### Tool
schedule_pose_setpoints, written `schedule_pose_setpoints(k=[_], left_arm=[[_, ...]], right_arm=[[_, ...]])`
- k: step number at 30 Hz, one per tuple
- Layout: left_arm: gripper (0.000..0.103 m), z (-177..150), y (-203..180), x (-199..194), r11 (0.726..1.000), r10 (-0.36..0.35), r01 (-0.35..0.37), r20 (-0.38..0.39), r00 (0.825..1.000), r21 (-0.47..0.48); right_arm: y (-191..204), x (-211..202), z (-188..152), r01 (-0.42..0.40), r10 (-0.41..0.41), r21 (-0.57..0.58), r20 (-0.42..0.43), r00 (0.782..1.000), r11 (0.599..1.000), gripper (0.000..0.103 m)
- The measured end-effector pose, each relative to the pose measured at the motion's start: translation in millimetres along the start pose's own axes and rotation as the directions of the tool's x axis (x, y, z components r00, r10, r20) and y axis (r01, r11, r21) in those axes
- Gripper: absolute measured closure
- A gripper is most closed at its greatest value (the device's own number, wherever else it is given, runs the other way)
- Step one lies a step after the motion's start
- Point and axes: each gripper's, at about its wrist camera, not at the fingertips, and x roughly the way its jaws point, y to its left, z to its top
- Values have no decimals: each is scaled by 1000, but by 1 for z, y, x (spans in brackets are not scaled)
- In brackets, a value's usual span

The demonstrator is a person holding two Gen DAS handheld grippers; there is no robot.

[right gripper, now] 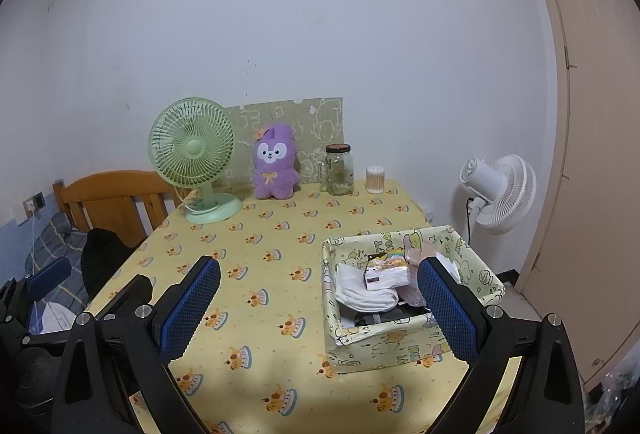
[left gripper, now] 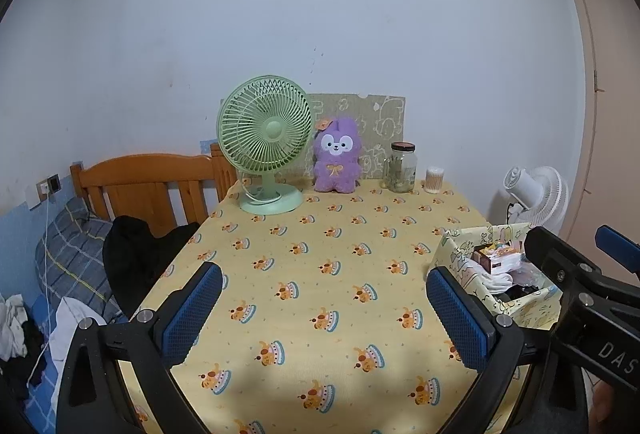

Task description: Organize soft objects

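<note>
From the left wrist view, my left gripper (left gripper: 324, 308) stands wide open with nothing between its blue pads, hovering over the near part of the yellow tablecloth (left gripper: 320, 234). Straight ahead of it, at the far edge by the wall, sits the purple plush toy (left gripper: 337, 156), upright, just right of the green desk fan (left gripper: 266, 142) and left of a glass jar (left gripper: 401, 167). To the right of my left gripper lies the fabric storage box (left gripper: 460, 250), partly hidden by the other tool.

From the right wrist view, my right gripper (right gripper: 318, 304) is also spread wide and empty. The fabric storage box sits under its right finger, holding white folded socks (right gripper: 366, 292), a small tissue pack (right gripper: 387, 268) and some darker items I cannot make out. The plush is well ahead and slightly left.

I judge the plush light, squashy and non-slippery; it should compress a lot, so I would pinch across its round belly or head, not an ear. The jar beside it is fragile, so I would approach from the fan-free front.
</note>
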Motion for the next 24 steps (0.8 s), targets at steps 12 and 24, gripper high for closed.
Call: schedule_pose_setpoints(k=[12, 24], left_arm=[[0, 0, -3, -1, 1000, 28, -28, -5, 1000, -14], [0, 1, -10, 2, 999, 32, -32, -6, 999, -1]], right_arm=[[-15, 3, 0, -3, 3, 18, -9, 1000, 1000, 3], [-27, 6, -2, 7, -7, 36, -10, 1000, 999, 2]])
